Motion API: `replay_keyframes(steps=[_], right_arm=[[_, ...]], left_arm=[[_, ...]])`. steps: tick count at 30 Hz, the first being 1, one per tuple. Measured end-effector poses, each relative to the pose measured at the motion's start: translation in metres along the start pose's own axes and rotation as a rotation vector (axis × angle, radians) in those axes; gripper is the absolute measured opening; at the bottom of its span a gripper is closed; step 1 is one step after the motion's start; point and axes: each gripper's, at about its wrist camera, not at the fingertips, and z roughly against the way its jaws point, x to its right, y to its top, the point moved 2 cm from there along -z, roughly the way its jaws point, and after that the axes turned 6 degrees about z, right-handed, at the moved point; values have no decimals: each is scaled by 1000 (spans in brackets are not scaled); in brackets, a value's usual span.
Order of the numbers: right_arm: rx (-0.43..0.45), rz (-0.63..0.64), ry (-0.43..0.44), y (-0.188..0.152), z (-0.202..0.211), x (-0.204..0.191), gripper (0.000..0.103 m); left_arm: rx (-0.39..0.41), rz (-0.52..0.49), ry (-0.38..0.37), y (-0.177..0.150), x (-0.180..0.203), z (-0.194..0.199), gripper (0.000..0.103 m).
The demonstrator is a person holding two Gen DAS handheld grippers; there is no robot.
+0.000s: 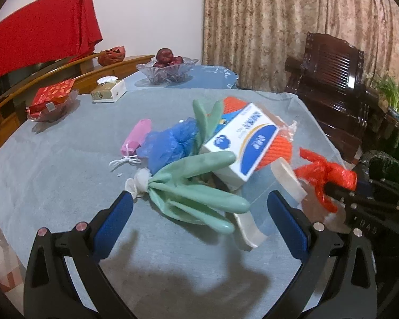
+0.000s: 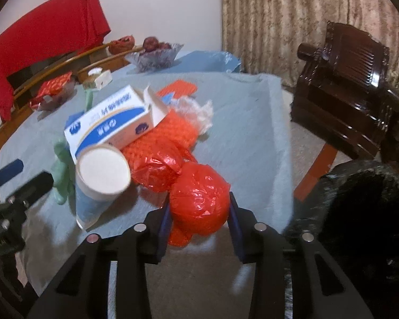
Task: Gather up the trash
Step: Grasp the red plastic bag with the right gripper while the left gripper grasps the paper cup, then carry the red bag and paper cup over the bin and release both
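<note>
A trash pile lies on the grey-blue tablecloth (image 1: 66, 172): a green rubber glove (image 1: 196, 186), a blue plastic bag (image 1: 170, 141), a pink pouch (image 1: 137, 135), a white-and-blue box (image 1: 242, 143) on orange netting (image 1: 276, 151), and a tipped paper cup (image 2: 101, 172). My left gripper (image 1: 199, 198) is open, its blue pads on either side of the glove's nearest fingers without touching them. At the pile's near right, my right gripper (image 2: 199, 204) presses both pads against a balled red plastic bag (image 2: 199, 199). The left wrist view shows that bag (image 1: 324, 172) pinched at the far right.
A black trash bag (image 2: 359, 212) gapes beyond the table's right edge. A dark wooden chair (image 2: 353, 85) stands behind it. At the table's far side sit a glass fruit bowl (image 1: 167, 71), a tissue box (image 1: 109, 90) and a dish with a red packet (image 1: 50, 101).
</note>
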Motion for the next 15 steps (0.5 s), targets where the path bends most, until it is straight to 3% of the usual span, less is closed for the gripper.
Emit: replay_keyframes(steps=[9, 15], right_arm=[[46, -57, -28, 1, 26, 25, 38], [54, -82, -45, -8, 35, 42, 38]], left_arm=[[4, -121, -62, -11, 48, 2, 98], [-20, -116, -78, -16, 65, -10, 98]])
